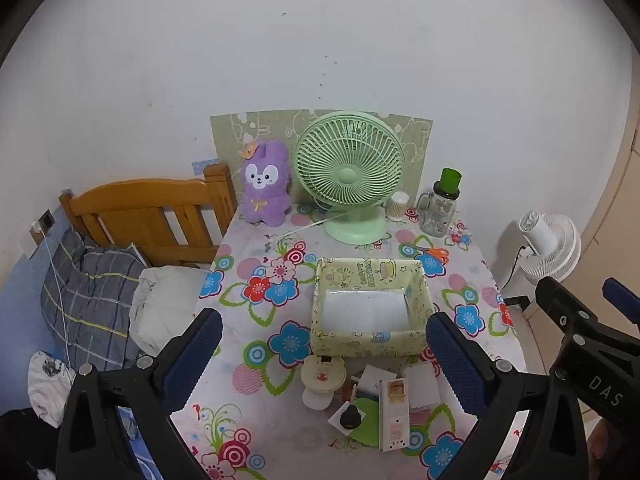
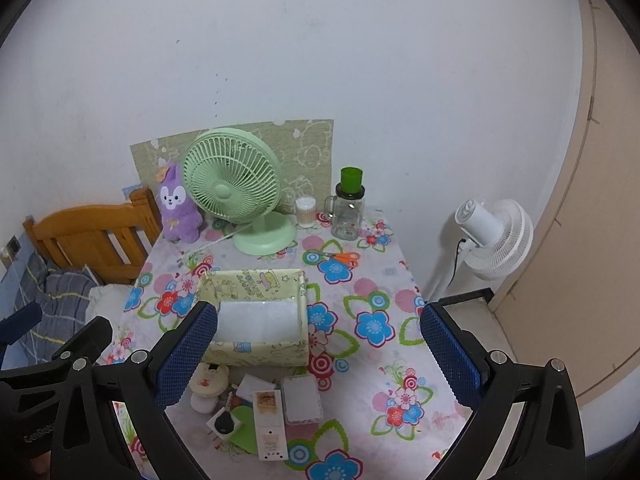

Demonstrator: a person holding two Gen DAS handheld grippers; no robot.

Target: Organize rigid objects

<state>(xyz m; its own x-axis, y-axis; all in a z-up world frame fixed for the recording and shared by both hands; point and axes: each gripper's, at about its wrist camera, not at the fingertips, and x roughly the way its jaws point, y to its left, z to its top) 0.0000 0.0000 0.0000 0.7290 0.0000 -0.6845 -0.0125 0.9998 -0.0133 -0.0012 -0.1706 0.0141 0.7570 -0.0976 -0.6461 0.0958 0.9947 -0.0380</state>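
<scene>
A yellow-green patterned box [image 1: 370,306] [image 2: 256,318] stands open-topped in the middle of the flowered table, with only a white lining inside. In front of it lies a cluster of small items: a round cream case [image 1: 323,374] [image 2: 209,380], a narrow white box with a picture [image 1: 394,414] [image 2: 269,426], a white square pack [image 1: 421,390] [image 2: 301,398], a green disc [image 1: 370,416] [image 2: 244,426] and a black plug on a white adapter [image 1: 350,418] [image 2: 224,424]. My left gripper [image 1: 324,360] and right gripper [image 2: 320,350] hover open above the table, each holding nothing.
At the back stand a green desk fan [image 1: 348,176] [image 2: 234,186], a purple plush [image 1: 266,184] [image 2: 178,204], a cotton-swab jar [image 1: 398,206], a glass mug with a green cup [image 1: 442,204] [image 2: 348,208] and orange scissors [image 1: 432,253] [image 2: 342,257]. A wooden bed [image 1: 148,216] lies left, a white floor fan [image 2: 496,236] right.
</scene>
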